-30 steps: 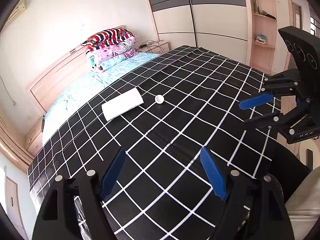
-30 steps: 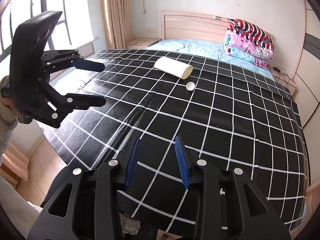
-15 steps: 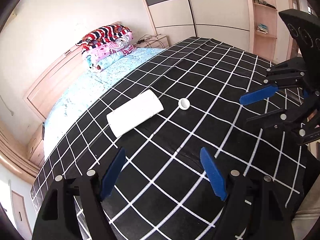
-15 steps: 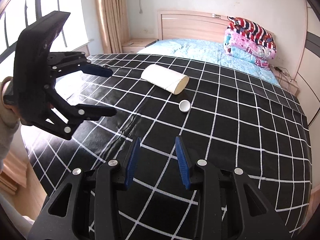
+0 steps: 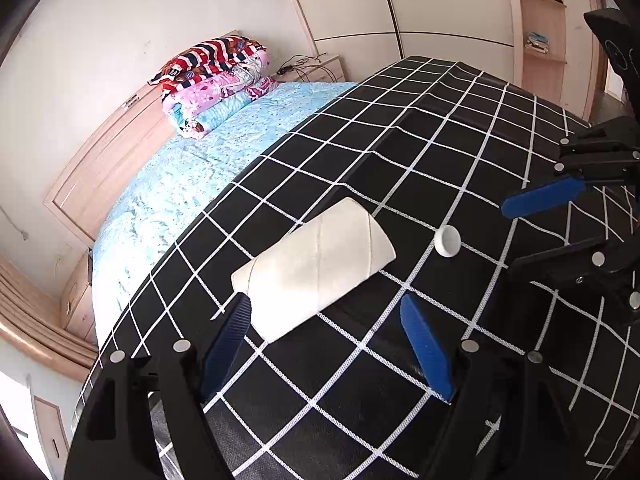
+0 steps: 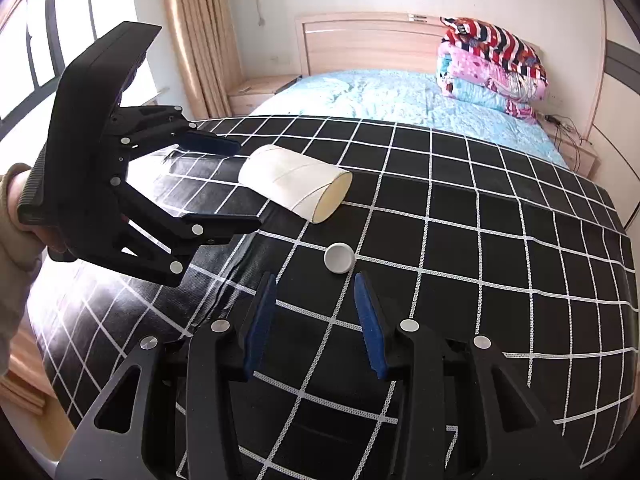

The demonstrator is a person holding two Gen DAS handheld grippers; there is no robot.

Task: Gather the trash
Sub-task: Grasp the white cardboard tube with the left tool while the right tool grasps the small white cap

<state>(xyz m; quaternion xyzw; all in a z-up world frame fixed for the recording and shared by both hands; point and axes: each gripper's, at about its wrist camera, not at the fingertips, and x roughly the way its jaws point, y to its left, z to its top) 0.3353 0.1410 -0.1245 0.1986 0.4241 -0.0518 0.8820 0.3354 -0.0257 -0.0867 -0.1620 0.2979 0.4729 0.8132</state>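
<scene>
A white cardboard tube (image 5: 316, 266) lies on its side on the black checked bed cover (image 5: 440, 152); it also shows in the right wrist view (image 6: 294, 186). A small white bottle cap (image 5: 447, 241) lies beside it, also seen in the right wrist view (image 6: 339, 258). My left gripper (image 5: 326, 326) is open, its jaws reaching either side of the tube's near end. My right gripper (image 6: 316, 294) is open just short of the cap. Each gripper shows in the other's view: the right gripper (image 5: 556, 224) and the left gripper (image 6: 236, 184).
Folded quilts (image 5: 216, 80) are stacked at the headboard on a light blue sheet (image 5: 192, 184). A wardrobe (image 5: 400, 12) and shelves (image 5: 540, 20) stand beyond the bed. Curtains (image 6: 200, 40) and a nightstand (image 6: 256, 92) are by the window.
Both grippers moved forward over the bed. The left has closed in on the tube, the right on the cap. Both stayed open.
</scene>
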